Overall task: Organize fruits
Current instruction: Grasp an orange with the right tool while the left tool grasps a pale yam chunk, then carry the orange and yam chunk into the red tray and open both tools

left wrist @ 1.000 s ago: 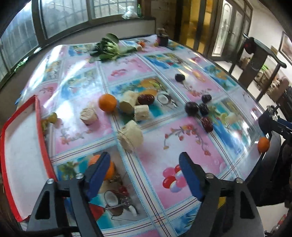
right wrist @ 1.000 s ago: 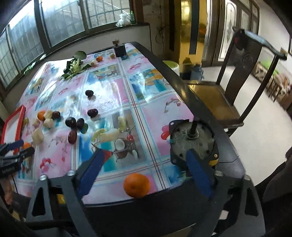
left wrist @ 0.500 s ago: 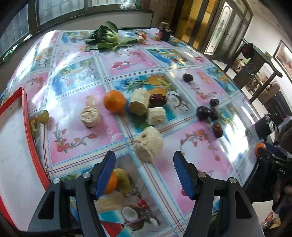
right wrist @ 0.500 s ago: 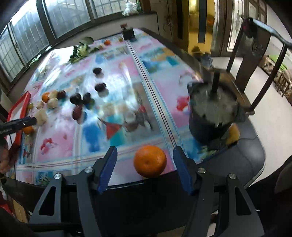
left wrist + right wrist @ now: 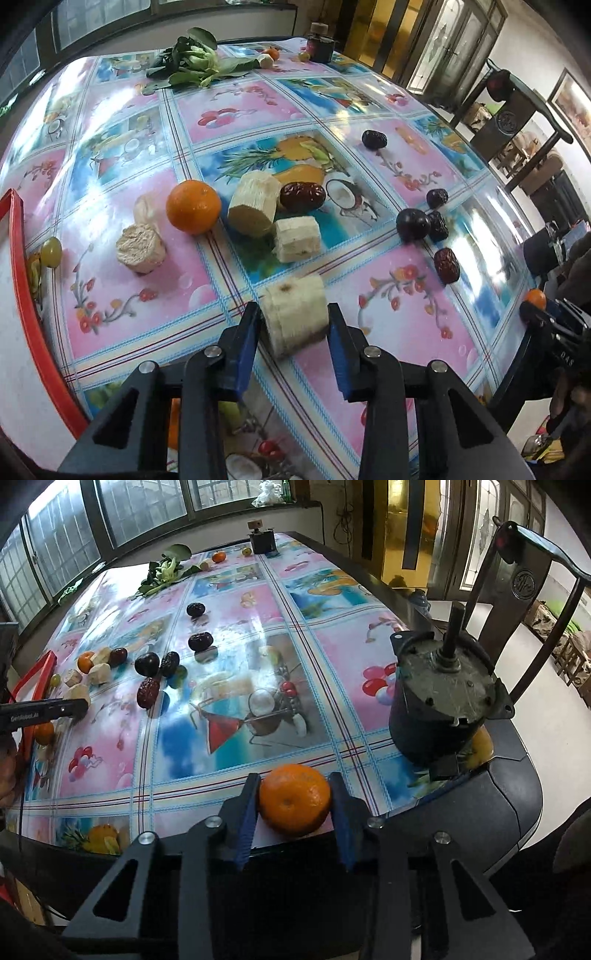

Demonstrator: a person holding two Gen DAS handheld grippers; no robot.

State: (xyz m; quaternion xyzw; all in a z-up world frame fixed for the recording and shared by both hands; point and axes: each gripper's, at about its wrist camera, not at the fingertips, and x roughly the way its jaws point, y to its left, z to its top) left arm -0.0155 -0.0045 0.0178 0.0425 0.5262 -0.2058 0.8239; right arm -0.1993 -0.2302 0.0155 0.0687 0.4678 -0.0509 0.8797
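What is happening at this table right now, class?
A person is sorting fruit with a handheld gripper in each hand. The left gripper has its blue fingers on both sides of a pale peeled fruit chunk on the tablecloth. The right gripper brackets an orange at the table's near edge. Both pieces appear to sit on the cloth. More chunks, dark dates and another orange wait nearby, beside a red-rimmed tray.

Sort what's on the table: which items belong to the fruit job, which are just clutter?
Job:
- pale cut chunk between left tongs
- orange between right tongs
- second orange
- dark dates
- green grape
- red tray

Clutter:
- grey motor
- leafy greens
- small dark jar
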